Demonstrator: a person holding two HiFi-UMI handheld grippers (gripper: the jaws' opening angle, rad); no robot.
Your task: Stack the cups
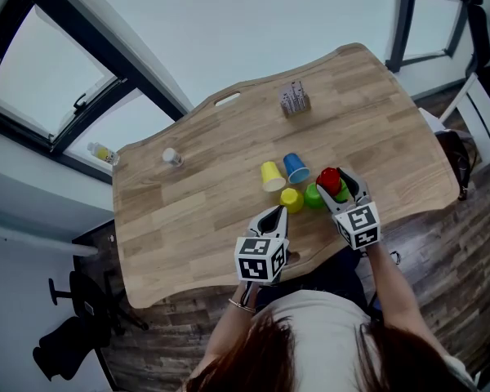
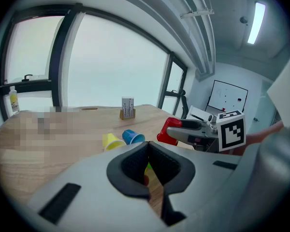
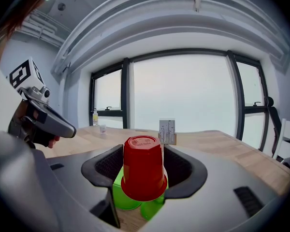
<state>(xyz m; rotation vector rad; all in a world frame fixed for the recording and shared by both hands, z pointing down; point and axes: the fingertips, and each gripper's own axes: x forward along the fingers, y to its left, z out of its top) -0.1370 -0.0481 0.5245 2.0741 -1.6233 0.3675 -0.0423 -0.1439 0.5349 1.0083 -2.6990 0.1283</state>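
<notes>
Head view: over the worktop (image 1: 188, 211), our left gripper (image 1: 275, 215) hovers with fingers closed on nothing; our right gripper (image 1: 336, 184) has its fingers clamped on the upturned red cup (image 1: 327, 176), just above the green cups (image 1: 313, 196). Lowered off-centre, we might knock them over

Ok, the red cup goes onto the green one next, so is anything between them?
Nothing visible is. The right gripper holds the red cup upside down, with the green cup showing just below it; the blue cup and yellow cups lie apart, to its left.
</notes>
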